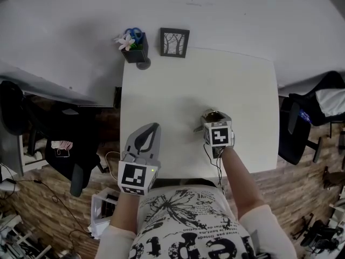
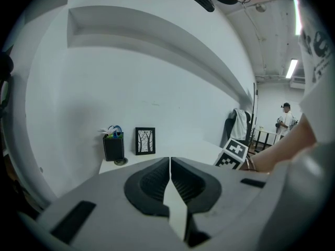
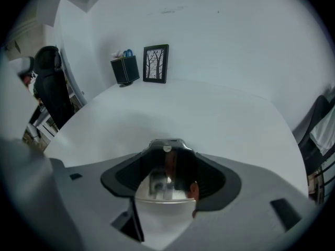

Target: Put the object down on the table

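Two grippers above white square table (image 1: 242, 90). Left gripper (image 1: 153, 128) at near-left edge, jaws pressed together, nothing between. Far edge: black holder with white flower and blue scissors (image 1: 135, 50), beside it black-framed tree picture (image 1: 174, 42). Right gripper (image 3: 167, 158) clamped on shiny metal object (image 1: 210, 114) over table's near-right part; contact with table unclear.

White wall (image 1: 81, 15), white table (image 1: 215, 85), wood floor (image 1: 302, 188).

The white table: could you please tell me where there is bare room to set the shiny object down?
The table is bare across its middle and right side, ahead of the right gripper holding the shiny object. Only the far-left corner is crowded, by the pen holder and picture frame.
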`<state>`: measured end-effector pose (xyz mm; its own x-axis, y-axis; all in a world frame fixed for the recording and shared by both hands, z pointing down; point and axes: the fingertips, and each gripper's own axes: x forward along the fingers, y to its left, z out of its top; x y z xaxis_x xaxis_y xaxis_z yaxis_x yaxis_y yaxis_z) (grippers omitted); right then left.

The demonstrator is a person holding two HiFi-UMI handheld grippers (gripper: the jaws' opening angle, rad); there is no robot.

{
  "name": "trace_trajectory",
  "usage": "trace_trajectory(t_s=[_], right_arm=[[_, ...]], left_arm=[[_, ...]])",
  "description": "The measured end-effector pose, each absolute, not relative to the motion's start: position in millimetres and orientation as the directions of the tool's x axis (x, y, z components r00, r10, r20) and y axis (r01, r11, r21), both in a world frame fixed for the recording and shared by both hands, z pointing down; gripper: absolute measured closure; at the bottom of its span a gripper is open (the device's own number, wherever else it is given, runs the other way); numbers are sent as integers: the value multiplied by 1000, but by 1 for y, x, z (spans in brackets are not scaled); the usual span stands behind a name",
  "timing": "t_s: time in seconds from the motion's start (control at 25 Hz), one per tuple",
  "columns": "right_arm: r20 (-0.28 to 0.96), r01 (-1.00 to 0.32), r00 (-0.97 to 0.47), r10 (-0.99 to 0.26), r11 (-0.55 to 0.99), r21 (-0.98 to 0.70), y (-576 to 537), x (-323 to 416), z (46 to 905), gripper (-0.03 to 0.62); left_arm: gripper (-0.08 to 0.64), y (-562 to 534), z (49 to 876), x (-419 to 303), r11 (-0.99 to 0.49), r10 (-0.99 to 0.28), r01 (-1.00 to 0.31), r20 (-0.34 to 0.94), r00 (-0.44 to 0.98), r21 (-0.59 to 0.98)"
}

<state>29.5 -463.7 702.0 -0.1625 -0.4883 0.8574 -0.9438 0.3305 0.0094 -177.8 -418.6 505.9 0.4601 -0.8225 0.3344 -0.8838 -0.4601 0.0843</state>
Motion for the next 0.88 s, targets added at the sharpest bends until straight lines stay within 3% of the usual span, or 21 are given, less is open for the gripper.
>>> trace_trajectory(t_s=[0.2,0.44,0.56,0.72,0.88], right_arm=[[870,-945,-168,-464,327,-7,-464,29,698,304],[769,-947,-241,-593,318,-52,-464,26,646,307],[673,-934,-312,-671,345,-89,-460,21,608,361],[591,-935,-328,-737,340,-96,-455,35,561,523],[529,-932,-352,-772,340,-124,-453,48,520,585]], left_arm=[[548,-420,505,-177,-459,-820,-884,340,460,90],[548,-415,496,-164,-464,-824,-881,322,466,90],[548,-412,486,-156,-457,-835,-886,307,457,76],[548,-408,464,-143,-452,-851,-890,275,448,52],[548,-407,439,-131,-443,-867,-896,245,433,18]])
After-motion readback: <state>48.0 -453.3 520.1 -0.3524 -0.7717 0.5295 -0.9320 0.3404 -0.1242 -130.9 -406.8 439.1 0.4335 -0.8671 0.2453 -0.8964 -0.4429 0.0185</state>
